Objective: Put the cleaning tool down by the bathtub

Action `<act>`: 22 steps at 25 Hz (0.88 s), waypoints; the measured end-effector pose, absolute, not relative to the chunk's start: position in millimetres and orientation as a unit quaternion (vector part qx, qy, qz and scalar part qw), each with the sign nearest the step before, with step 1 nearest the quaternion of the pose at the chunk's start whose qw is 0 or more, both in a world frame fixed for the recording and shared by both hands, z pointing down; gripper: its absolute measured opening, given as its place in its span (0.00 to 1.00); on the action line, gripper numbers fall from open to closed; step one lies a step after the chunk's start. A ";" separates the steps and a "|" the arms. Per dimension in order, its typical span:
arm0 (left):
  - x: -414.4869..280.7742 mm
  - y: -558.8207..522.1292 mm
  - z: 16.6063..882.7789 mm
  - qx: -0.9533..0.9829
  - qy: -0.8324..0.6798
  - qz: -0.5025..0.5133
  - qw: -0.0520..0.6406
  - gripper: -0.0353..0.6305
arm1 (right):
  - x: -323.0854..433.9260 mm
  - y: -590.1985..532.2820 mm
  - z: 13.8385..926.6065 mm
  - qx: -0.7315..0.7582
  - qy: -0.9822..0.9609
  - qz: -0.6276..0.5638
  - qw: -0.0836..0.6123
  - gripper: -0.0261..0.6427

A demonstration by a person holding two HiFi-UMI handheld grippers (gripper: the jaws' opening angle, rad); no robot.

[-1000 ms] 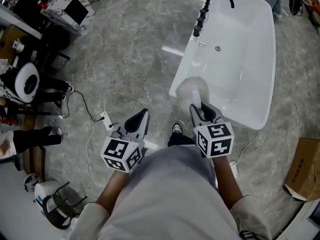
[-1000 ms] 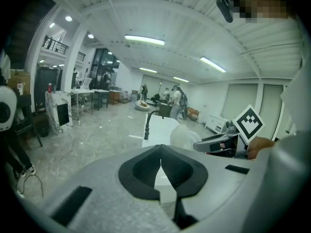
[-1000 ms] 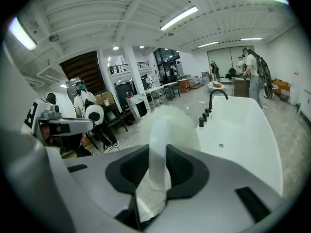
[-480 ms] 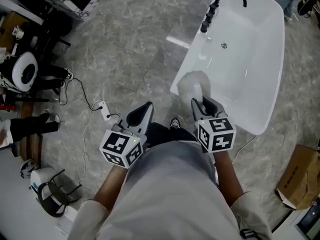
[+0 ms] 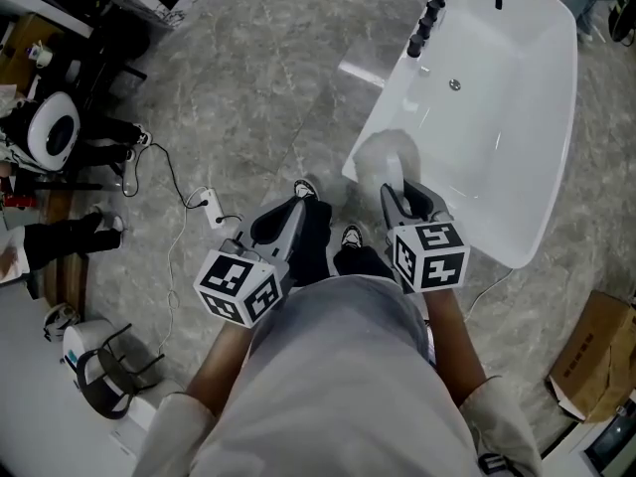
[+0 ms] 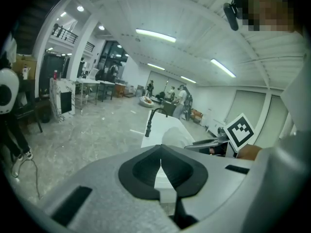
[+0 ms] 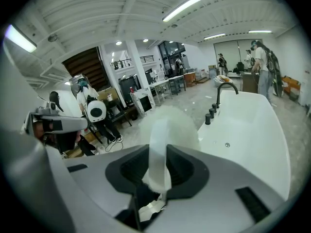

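Note:
My right gripper (image 5: 403, 197) is shut on the flat white handle of the cleaning tool (image 5: 384, 159). The tool's fluffy white head sticks out past the jaws, over the near left corner of the white bathtub (image 5: 532, 229). In the right gripper view the handle (image 7: 158, 152) stands upright between the black pads, with the tub (image 7: 255, 130) to its right. My left gripper (image 5: 282, 219) hangs over the grey floor left of the tub, its jaws (image 6: 160, 162) closed together with nothing between them. A black faucet (image 5: 438, 10) stands on the tub's far left rim.
A power strip and cables (image 5: 205, 207) lie on the floor to the left. A white round machine (image 5: 50, 132) and dark furniture stand at the far left. A cardboard box (image 5: 593, 351) sits at the lower right. The person's shoes (image 5: 350, 237) are between the grippers.
The person has stepped toward the tub: a second shoe now shows ahead between the grippers. Both grippers have come slightly forward and down. The tool stays in the right gripper.

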State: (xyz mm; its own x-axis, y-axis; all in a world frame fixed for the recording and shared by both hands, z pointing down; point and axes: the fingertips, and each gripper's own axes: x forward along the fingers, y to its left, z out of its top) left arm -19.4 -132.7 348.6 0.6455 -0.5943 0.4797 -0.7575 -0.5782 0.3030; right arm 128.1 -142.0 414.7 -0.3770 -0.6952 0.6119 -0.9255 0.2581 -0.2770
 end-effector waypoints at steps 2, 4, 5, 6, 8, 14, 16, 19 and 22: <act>-21.5 -135.6 348.3 0.872 -0.391 0.168 0.243 0.07 | 126.5 -144.0 418.7 0.523 -0.772 0.305 0.193 0.16; -21.5 -137.6 348.1 0.871 -0.392 0.169 0.242 0.07 | 126.4 -145.8 422.2 0.522 -0.772 0.306 0.196 0.16; -20.8 -138.4 348.4 0.871 -0.392 0.170 0.242 0.07 | 126.7 -146.7 423.7 0.522 -0.771 0.306 0.196 0.16; -20.3 -139.2 348.6 0.871 -0.391 0.170 0.242 0.07 | 126.9 -147.8 425.1 0.523 -0.771 0.307 0.197 0.16; -19.8 -141.3 348.6 0.872 -0.390 0.171 0.242 0.07 | 126.4 -151.1 427.1 0.523 -0.770 0.307 0.198 0.16; -20.0 -146.8 353.6 0.872 -0.387 0.175 0.243 0.07 | 124.9 -158.1 438.1 0.523 -0.769 0.309 0.201 0.16; -21.9 -148.8 353.6 0.872 -0.386 0.176 0.244 0.07 | 122.2 -159.5 439.8 0.522 -0.767 0.312 0.202 0.16; -23.6 -153.7 353.4 0.872 -0.386 0.179 0.244 0.07 | 120.2 -163.1 443.6 0.521 -0.766 0.318 0.203 0.16; -27.6 -160.6 352.4 0.871 -0.388 0.178 0.244 0.07 | 119.5 -168.5 449.3 0.520 -0.764 0.320 0.209 0.16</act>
